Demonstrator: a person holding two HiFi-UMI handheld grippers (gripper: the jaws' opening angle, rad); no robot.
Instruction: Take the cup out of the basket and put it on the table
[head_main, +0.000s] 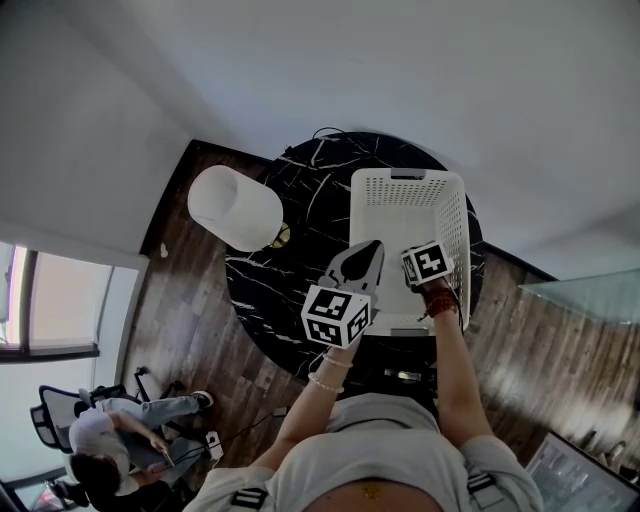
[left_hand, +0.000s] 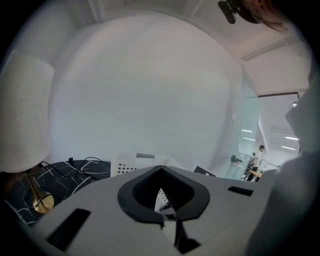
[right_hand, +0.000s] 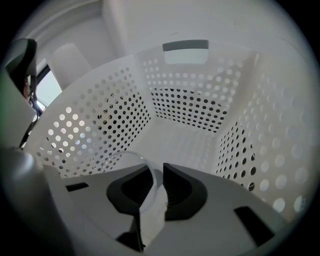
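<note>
The round black table (head_main: 262, 300) carries a white lamp (head_main: 235, 207) at its left and the perforated basket (head_main: 400, 182) at its right. The person stands at the near side and reaches in with both arms.

The left gripper (head_main: 372, 250) hangs above the basket's near left edge. Its jaws are together and hold nothing. Its own view looks out over the basket's rim toward the wall, not down at the task.

The right gripper (right_hand: 156, 172) is down inside the basket at its near end, with the bare basket floor stretching away beyond it. The cup (right_hand: 151, 205) is clear plastic. The head view hides it behind the gripper, and only the right gripper view shows it. One jaw stands inside the cup's wall and the other outside, so the wall passes between the pads. The jaws are narrowly apart, and a sliver of space seems to remain beside the wall, so I judge that it is bracketed rather than firmly pinched.

The rim arcs off to the left of the jaws, so most of the cup lies to the left of the gripper. A strip of wall runs back along the jaws toward the camera. I cannot tell for sure whether the cup stands upright or leans.

The right hand is plainly the nearer one. The next move likely needs a firm pinch, then a lift high enough to clear the basket's wall. Bare table lies to the left and near.
</note>
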